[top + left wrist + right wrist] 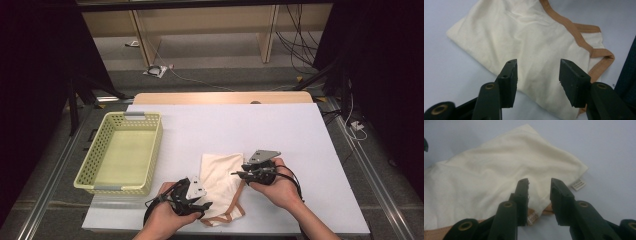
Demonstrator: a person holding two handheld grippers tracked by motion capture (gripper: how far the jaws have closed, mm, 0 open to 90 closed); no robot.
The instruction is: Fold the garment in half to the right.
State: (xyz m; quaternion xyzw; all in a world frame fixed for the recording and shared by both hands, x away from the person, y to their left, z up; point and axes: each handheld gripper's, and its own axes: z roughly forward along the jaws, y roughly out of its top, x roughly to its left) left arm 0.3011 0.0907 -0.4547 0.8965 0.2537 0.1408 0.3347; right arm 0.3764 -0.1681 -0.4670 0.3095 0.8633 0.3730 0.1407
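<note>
- Now a folded cream cotton garment with tan-brown trimmed edges (220, 187) is seen lying flat on the white table surface (300, 135), near the person's edge, between the two hand-held grippers
- Its long axis is judged to run from the far end, a plain folded edge, towards the near end, where the tan trim loops out
- The left gripper (537, 72) is held at the garment's near left edge; its jaws stand apart, nothing is pressed between them, and the cloth is seen just ahead of and below the fingertips
- The right gripper (539, 186) is placed at the garment's right side, beside its far half; its jaws are also parted, with a narrower gap, and the cloth edge and a small white label (578, 184) lie just beyond them
- Neither hand is clearly nearer: both are just beside the cloth, on opposite sides
- A pale yellow perforated plastic basket (102, 155) is set well apart to the left, so any carrying move is judged to run leftwards, on the left gripper's side
</note>
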